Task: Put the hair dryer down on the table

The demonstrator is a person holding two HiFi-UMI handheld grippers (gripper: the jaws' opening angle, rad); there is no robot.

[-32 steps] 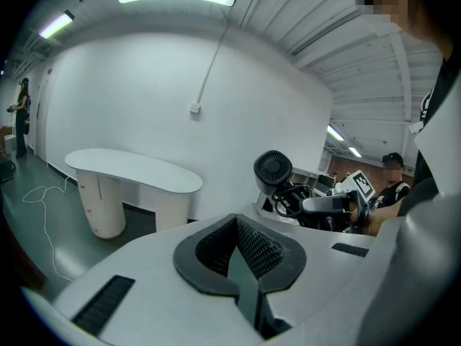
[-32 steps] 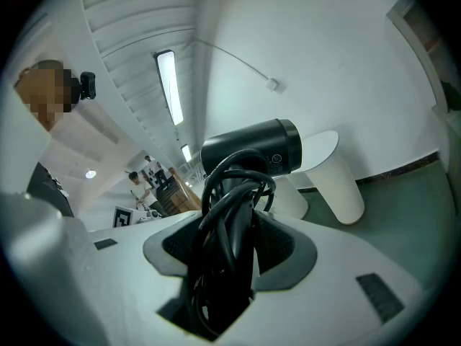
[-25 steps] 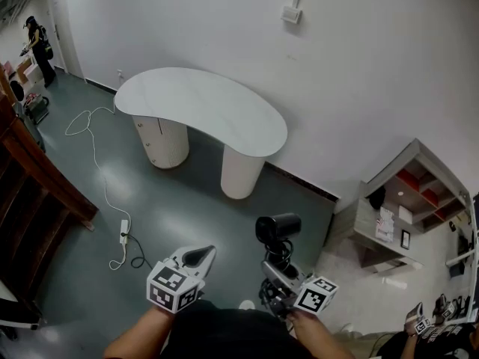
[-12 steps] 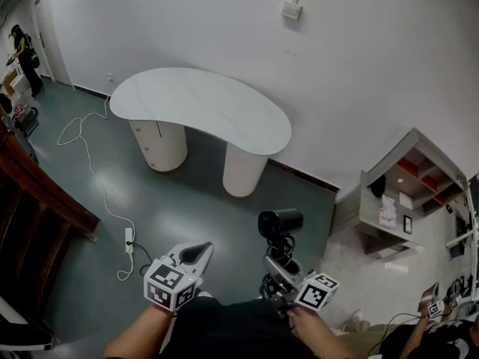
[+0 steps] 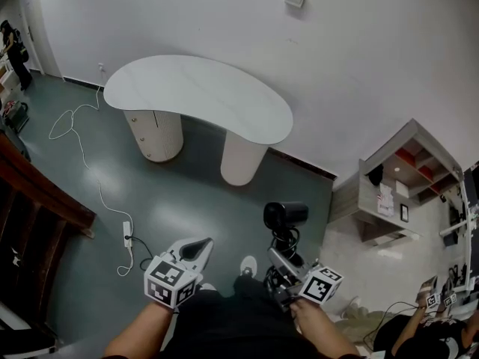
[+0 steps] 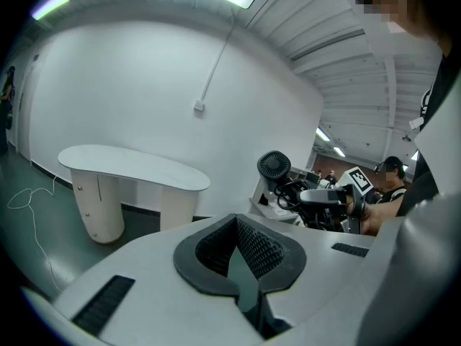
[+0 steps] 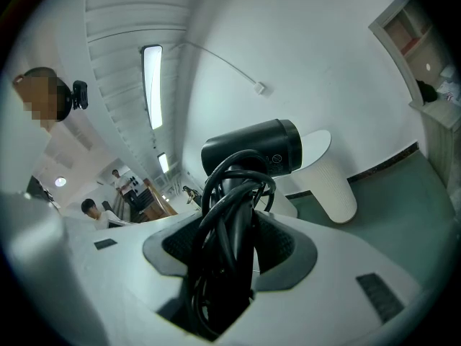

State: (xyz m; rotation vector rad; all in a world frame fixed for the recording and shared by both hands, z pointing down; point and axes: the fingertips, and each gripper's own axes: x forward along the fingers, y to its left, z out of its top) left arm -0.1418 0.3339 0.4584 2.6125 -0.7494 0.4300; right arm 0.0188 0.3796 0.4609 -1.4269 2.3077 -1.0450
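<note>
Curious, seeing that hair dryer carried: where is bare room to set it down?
The white table by the wall has a bare top. Crowded: the shelf unit at right; a cable trails over the floor at left.

Left gripper [image 6: 236, 247], jaws together, before white table [image 6: 130, 168]; hair dryer [image 6: 274, 169] rightward.
</note>
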